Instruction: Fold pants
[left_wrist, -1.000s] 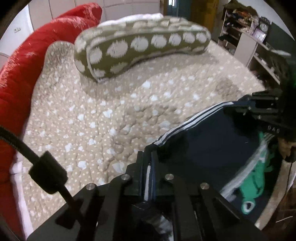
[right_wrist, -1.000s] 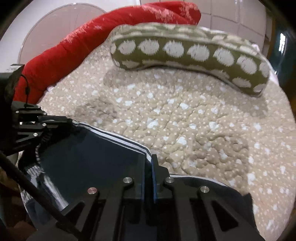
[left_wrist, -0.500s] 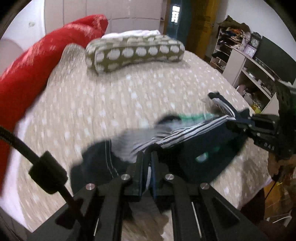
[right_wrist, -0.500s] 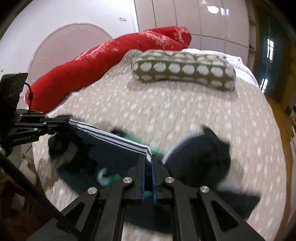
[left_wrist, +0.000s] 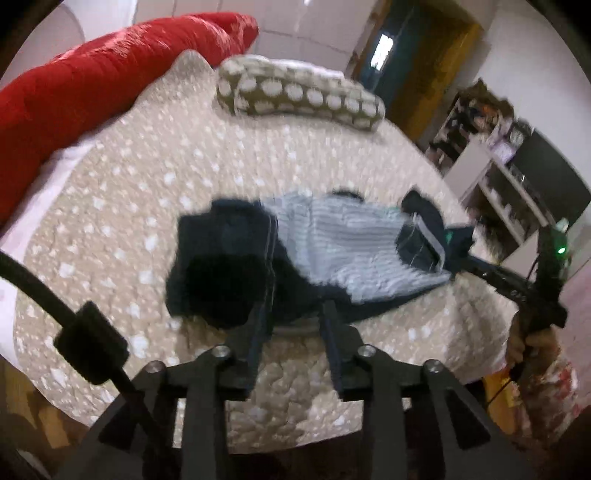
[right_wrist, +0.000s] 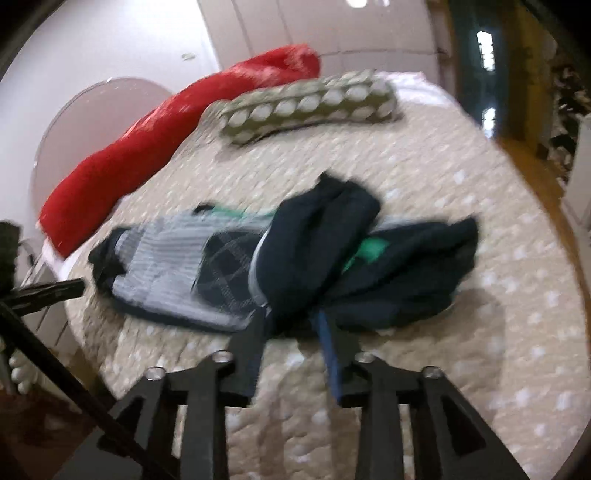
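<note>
The dark pants (left_wrist: 258, 266) lay crumpled on the bed (left_wrist: 110, 206). Both the left gripper (left_wrist: 295, 314) and the right gripper (right_wrist: 291, 317) were opening, fingers apart, gripping nothing.

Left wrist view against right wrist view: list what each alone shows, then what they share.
Only the left wrist view: white shelving crowded with items, a dark screen, and the person's hand on the right tongs' handle.

Only the right wrist view: a rounded panel against the wall and a strip of wooden floor.

Both: the dark pants crumpled on the dotted beige bed cover, the red bolster, the spotted olive pillow, and each view's own tongs with jaws opening, clear of the cloth.
</note>
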